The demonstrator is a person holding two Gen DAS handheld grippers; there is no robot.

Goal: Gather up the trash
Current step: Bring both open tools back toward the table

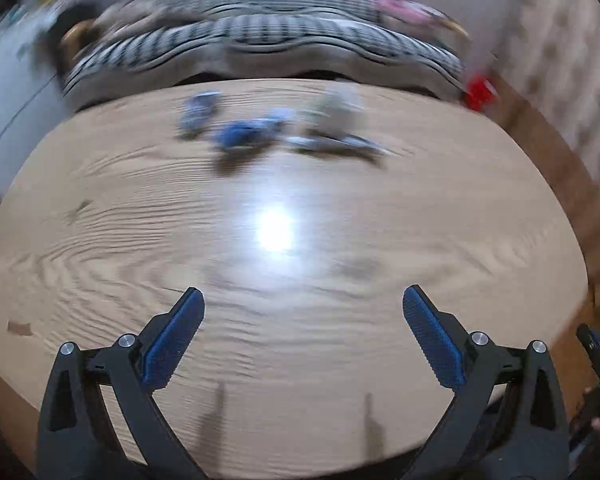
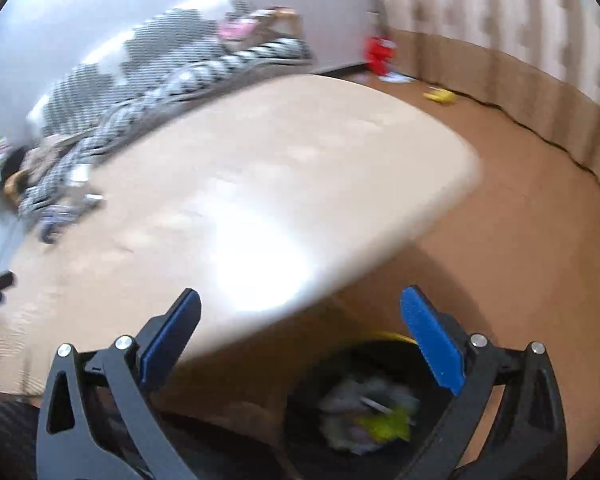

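Note:
In the left wrist view, several pieces of trash lie at the far side of the wooden table [image 1: 140,240]: a blue-white wrapper [image 1: 198,114], a crumpled blue wrapper [image 1: 244,134], a pale crumpled wrapper [image 1: 336,110] and a flat silvery-blue wrapper [image 1: 336,142]. My left gripper [image 1: 302,300] is open and empty, well short of them above the table's near part. My right gripper [image 2: 300,300] is open and empty, above the table's corner and a black trash bin [image 2: 312,408] on the floor holding white and yellow trash [image 2: 372,416]. All is motion-blurred.
A striped sofa [image 1: 260,40] runs behind the table. A red object [image 2: 378,52] and a yellow item [image 2: 440,96] lie on the brown floor by the wall. A black cable [image 2: 540,136] follows the baseboard.

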